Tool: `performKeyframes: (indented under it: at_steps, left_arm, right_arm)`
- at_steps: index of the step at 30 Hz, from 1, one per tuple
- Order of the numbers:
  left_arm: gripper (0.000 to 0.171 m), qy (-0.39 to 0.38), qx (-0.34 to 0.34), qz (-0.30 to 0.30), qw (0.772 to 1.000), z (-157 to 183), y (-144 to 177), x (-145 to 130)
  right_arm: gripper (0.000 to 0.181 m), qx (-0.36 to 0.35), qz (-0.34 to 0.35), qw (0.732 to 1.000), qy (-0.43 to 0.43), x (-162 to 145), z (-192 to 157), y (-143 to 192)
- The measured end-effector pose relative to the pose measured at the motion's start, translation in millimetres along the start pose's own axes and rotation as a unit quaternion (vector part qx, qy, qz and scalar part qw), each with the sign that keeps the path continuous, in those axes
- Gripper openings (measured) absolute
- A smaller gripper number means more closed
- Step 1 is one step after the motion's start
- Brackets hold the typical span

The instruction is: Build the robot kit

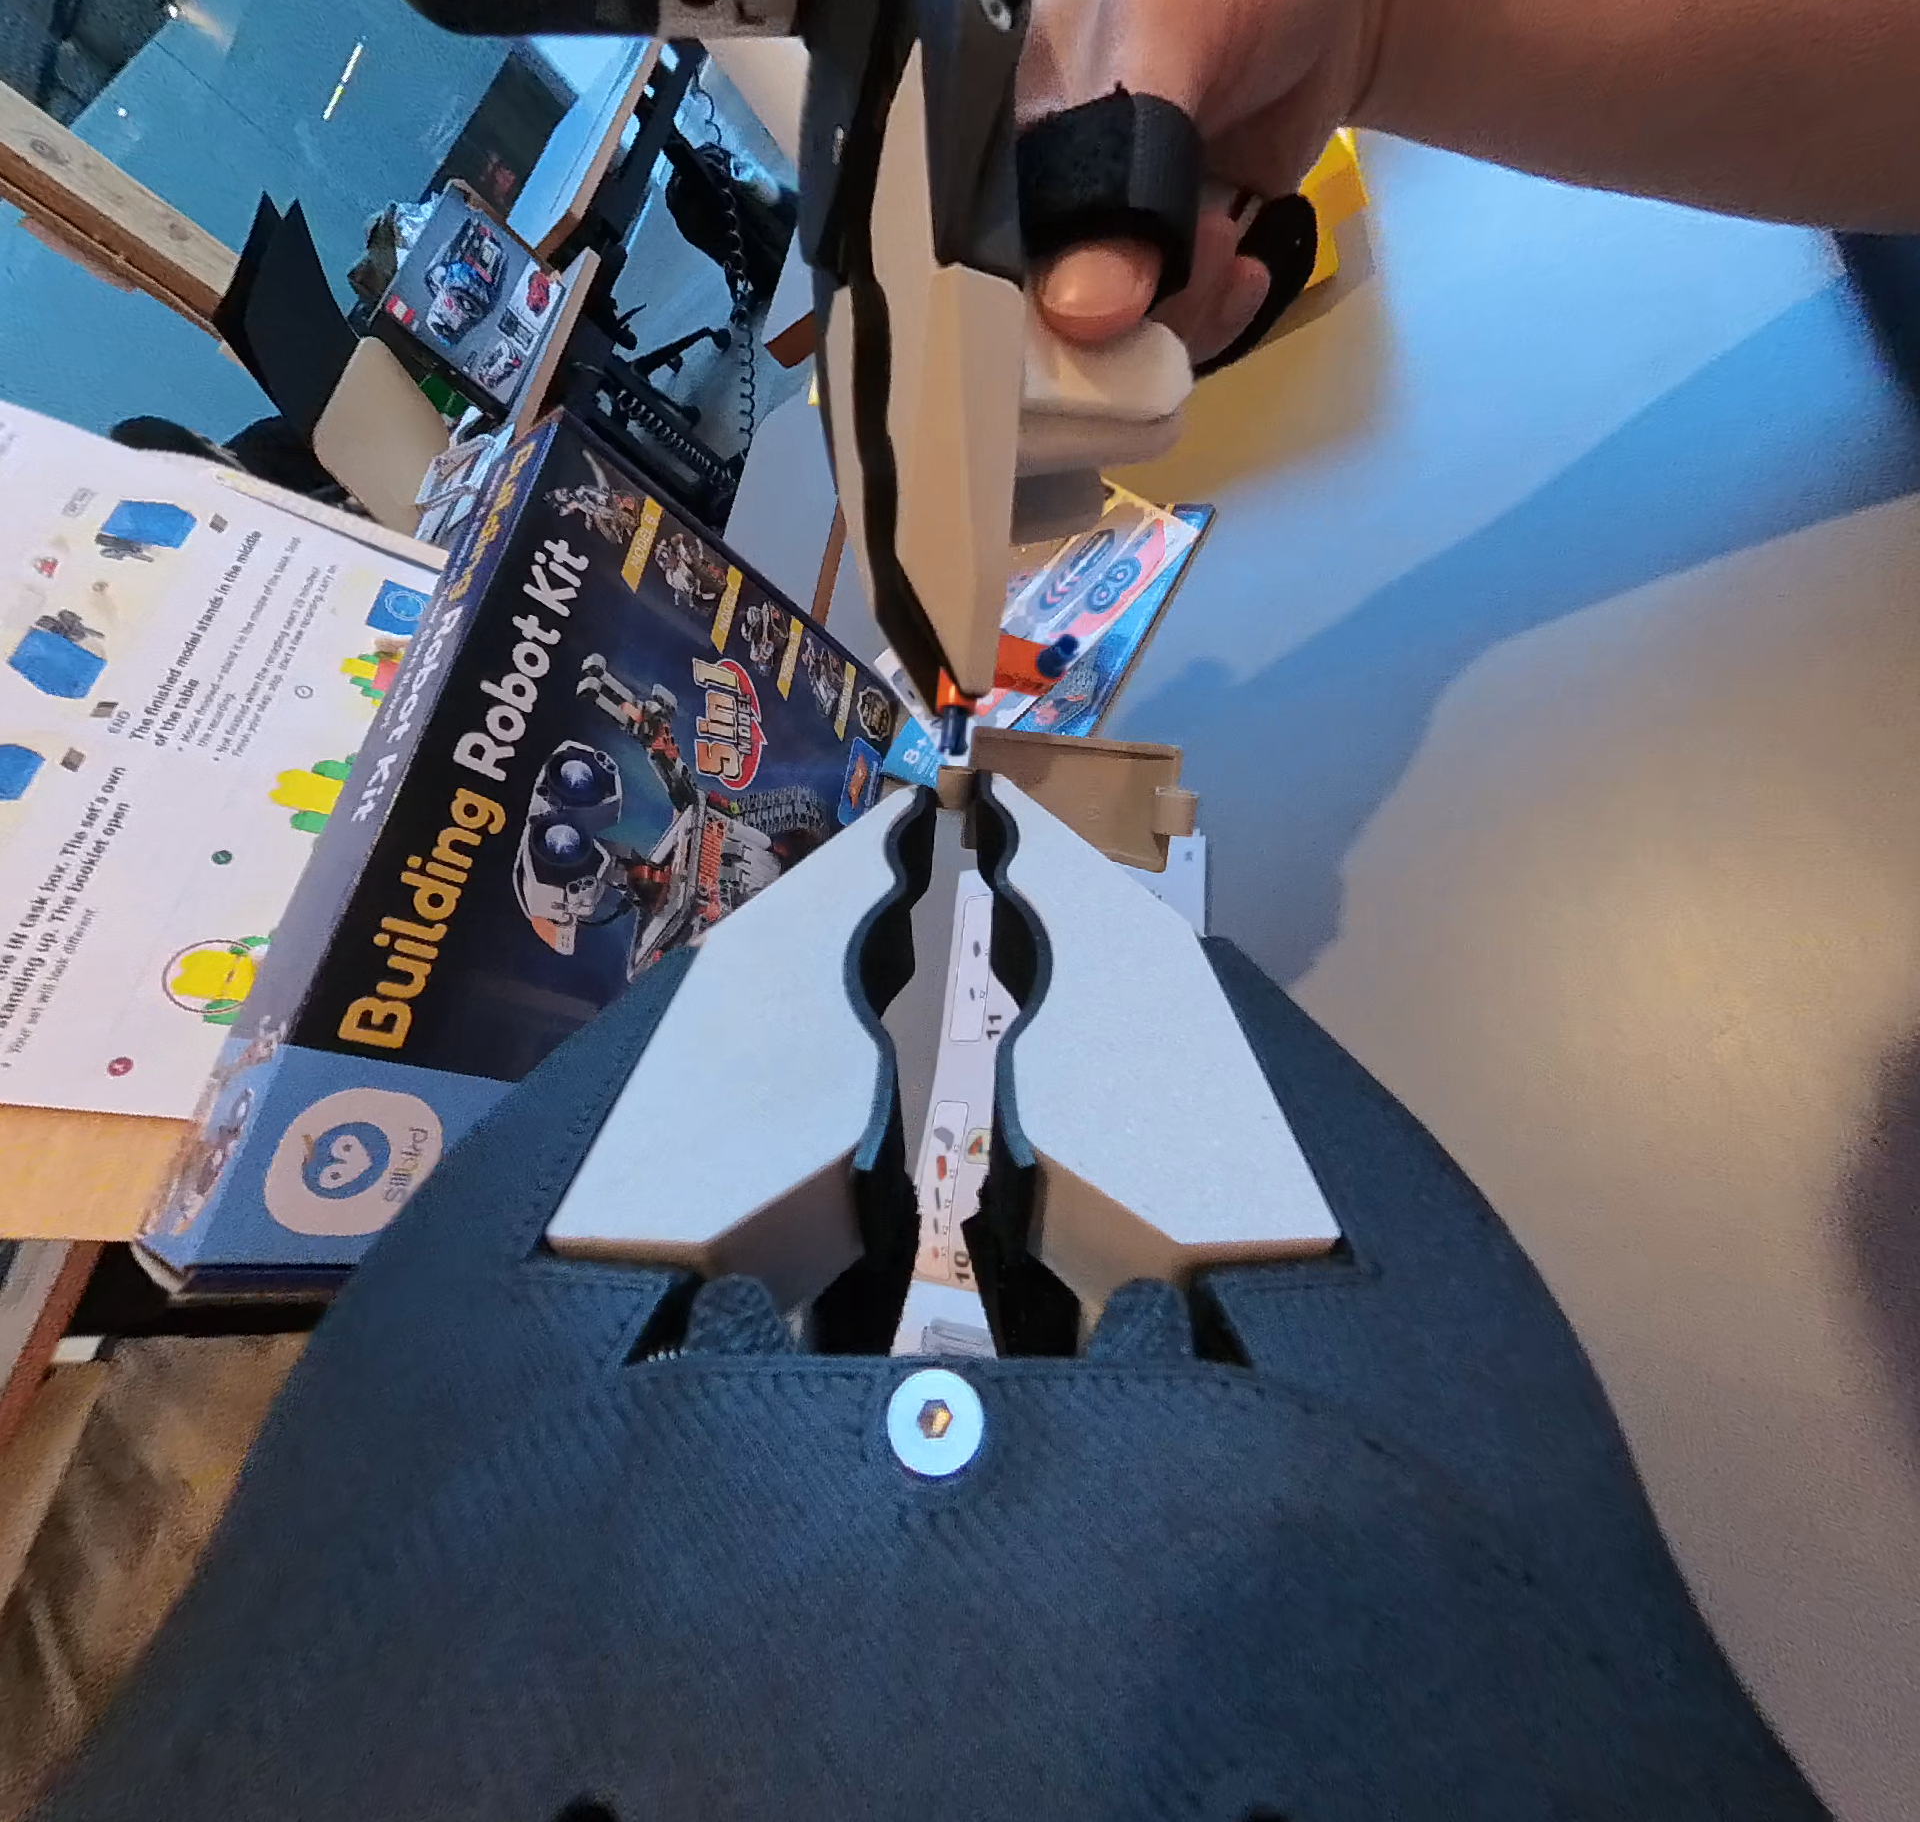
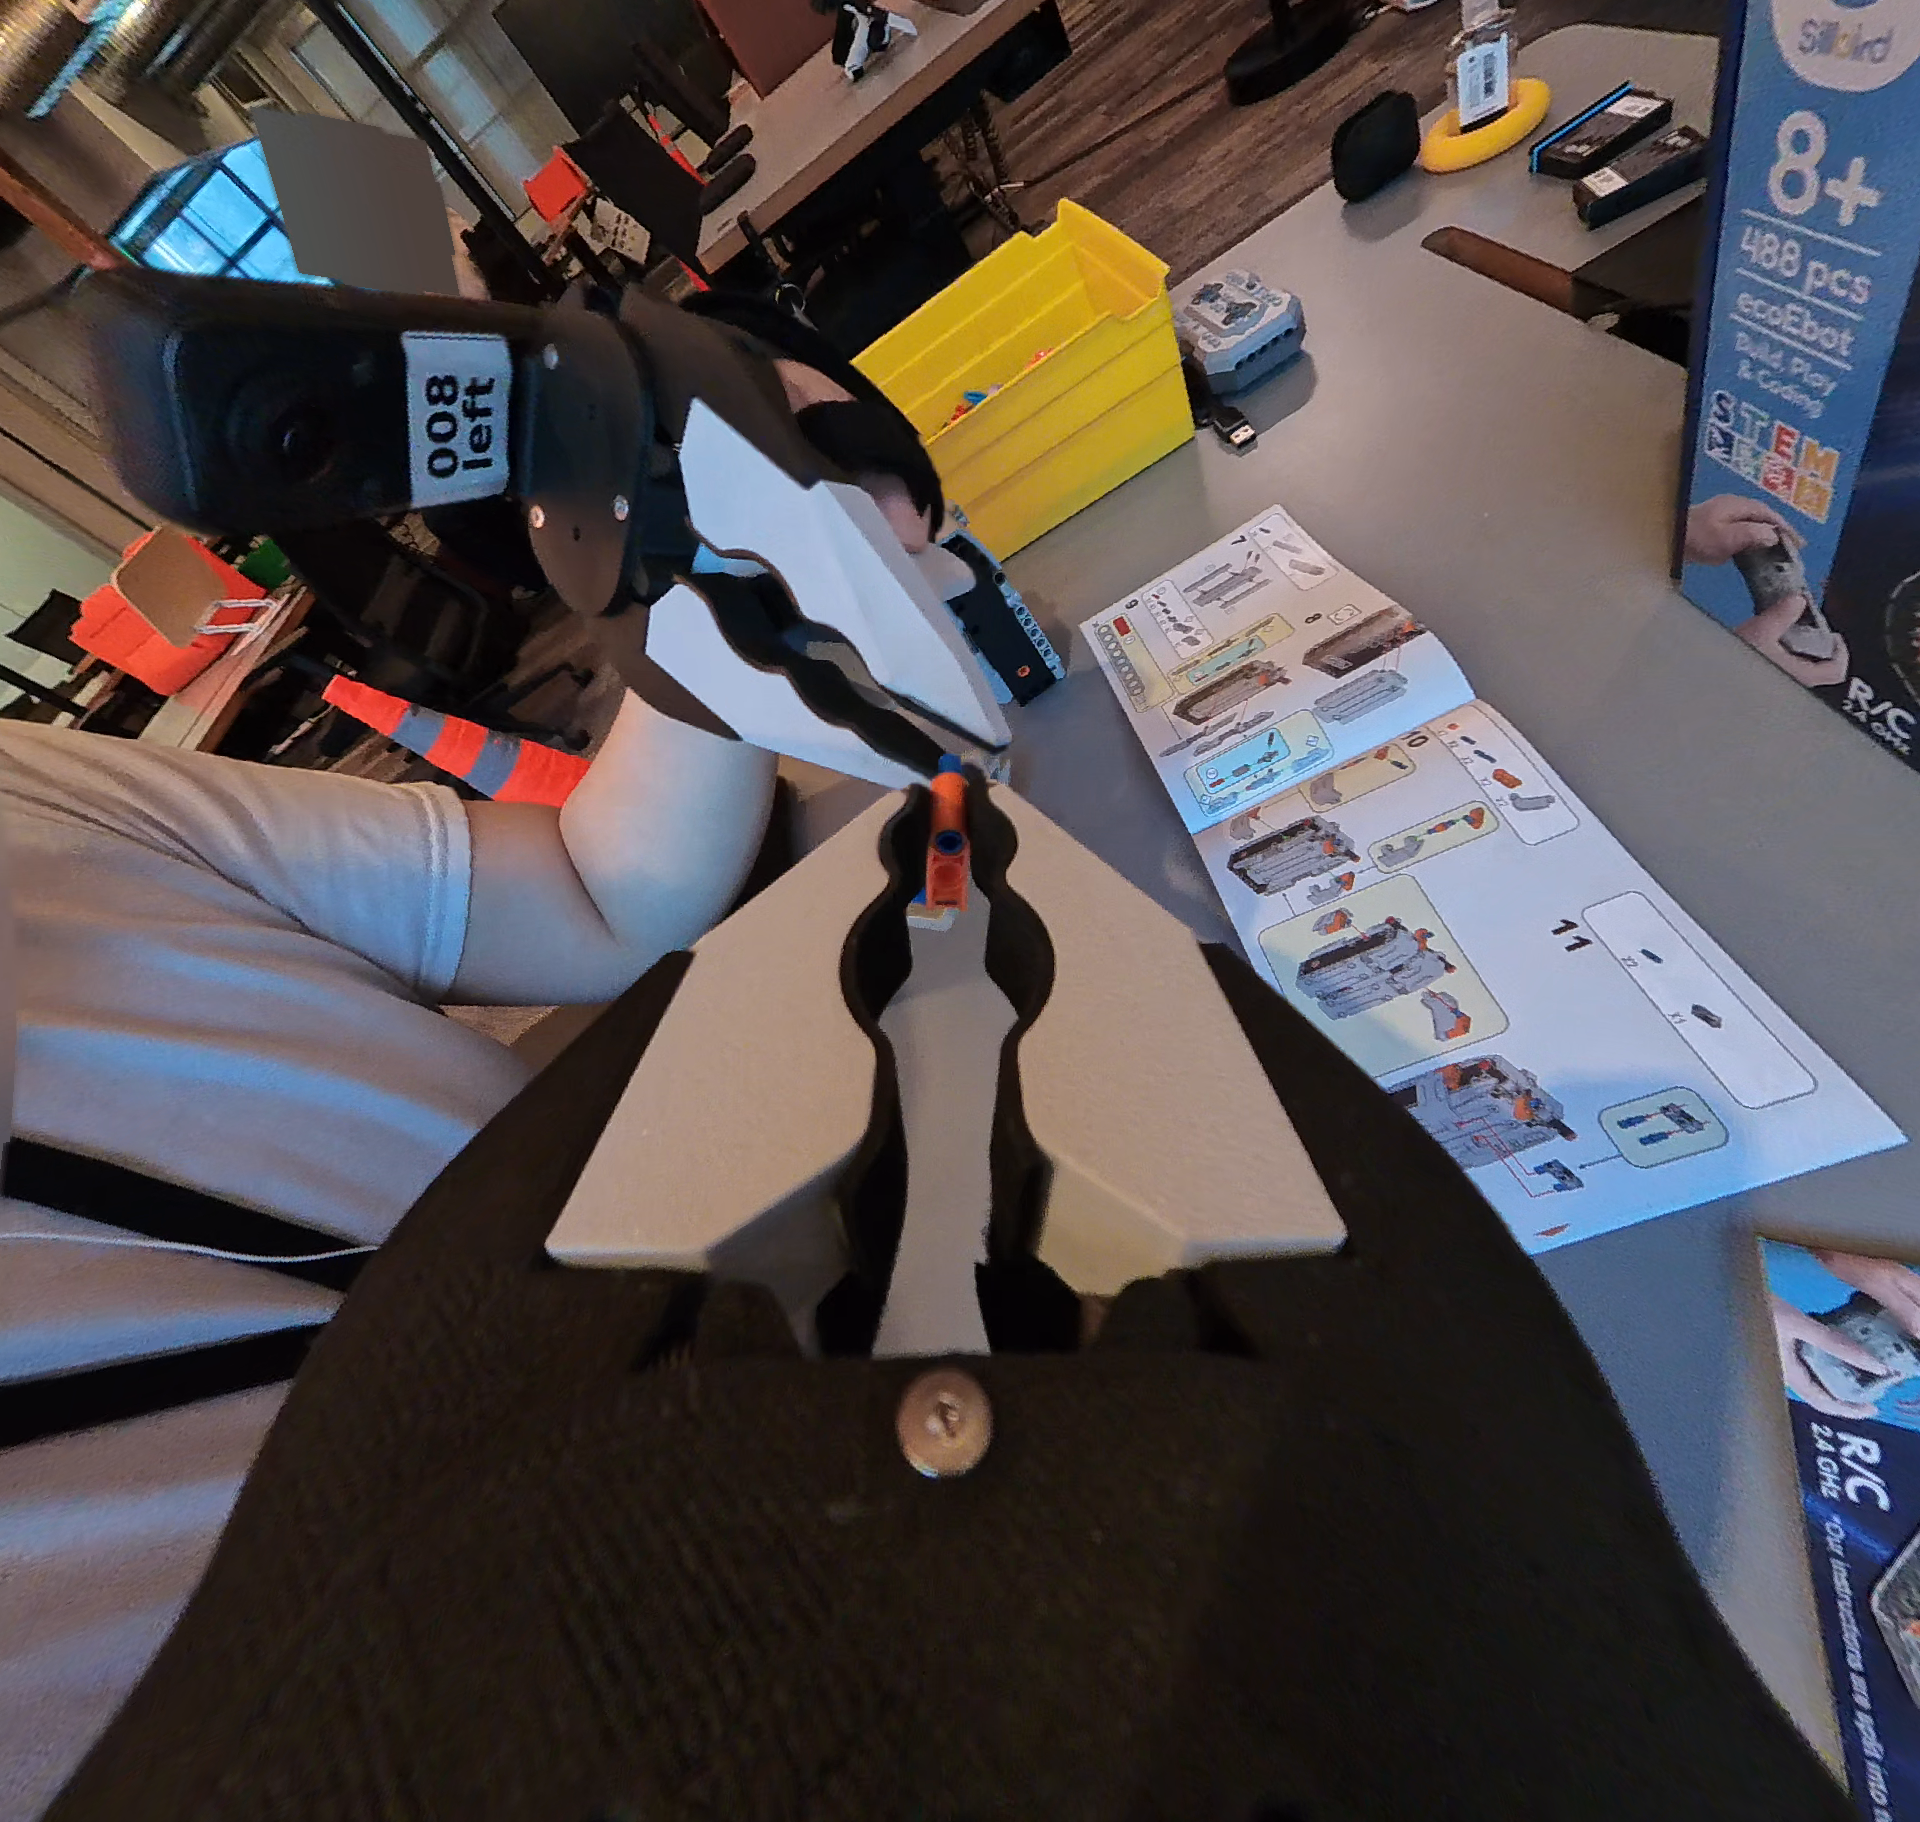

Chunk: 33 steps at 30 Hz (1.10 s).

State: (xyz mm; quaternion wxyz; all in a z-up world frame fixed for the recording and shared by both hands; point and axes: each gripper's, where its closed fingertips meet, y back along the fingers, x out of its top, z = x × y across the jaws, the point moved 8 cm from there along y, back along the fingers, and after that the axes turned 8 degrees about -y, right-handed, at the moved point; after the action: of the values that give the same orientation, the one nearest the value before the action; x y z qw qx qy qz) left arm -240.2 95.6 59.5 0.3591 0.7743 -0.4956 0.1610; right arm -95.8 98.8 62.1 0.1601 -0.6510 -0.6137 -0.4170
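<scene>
In the left wrist view my left gripper (image 1: 956,798) is shut on the edge of a flat tan plastic piece (image 1: 1086,796), which sticks out to the right of its tips. My right gripper (image 1: 940,697) comes down from above, with its tips almost touching the tan piece. In the right wrist view my right gripper (image 2: 945,816) is shut on a small orange connector with a blue pin (image 2: 945,847). The left gripper (image 2: 961,754) meets it tip to tip from the upper left. The tan piece is mostly hidden in that view. Both grippers hover above the grey table (image 2: 1455,401).
An open instruction booklet (image 2: 1455,889) lies on the table to the right. A yellow bin (image 2: 1039,390) with small parts, a grey module (image 2: 1242,318) and a black beam (image 2: 1003,629) lie behind. A building kit box (image 1: 582,837) and a printed sheet (image 1: 156,733) are on the left. A person's arm is close by. The grippers are tip to tip, or close to it.
</scene>
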Motion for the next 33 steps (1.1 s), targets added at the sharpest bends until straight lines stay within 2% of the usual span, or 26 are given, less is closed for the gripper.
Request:
performKeyframes:
  at_steps: [14,20,28,33]
  left_arm:
    - [0.005,-0.021,-0.008,-0.06,0.998,5,-4,11]
    - [0.005,-0.031,-0.022,-0.107,0.994,8,-6,17]
    - [0.005,-0.023,-0.056,-0.115,0.991,13,-3,21]
    - [0.005,-0.021,-0.066,-0.123,0.99,15,-5,23]
  right_arm:
    - [0.007,-0.028,-0.023,0.999,0.013,-5,1,1]
    - [0.007,-0.046,-0.039,0.997,0.037,-8,-1,-1]
    - [0.007,-0.075,-0.074,0.988,0.113,-12,-13,-4]
    - [0.007,-0.077,-0.086,0.989,0.097,-14,-13,-4]
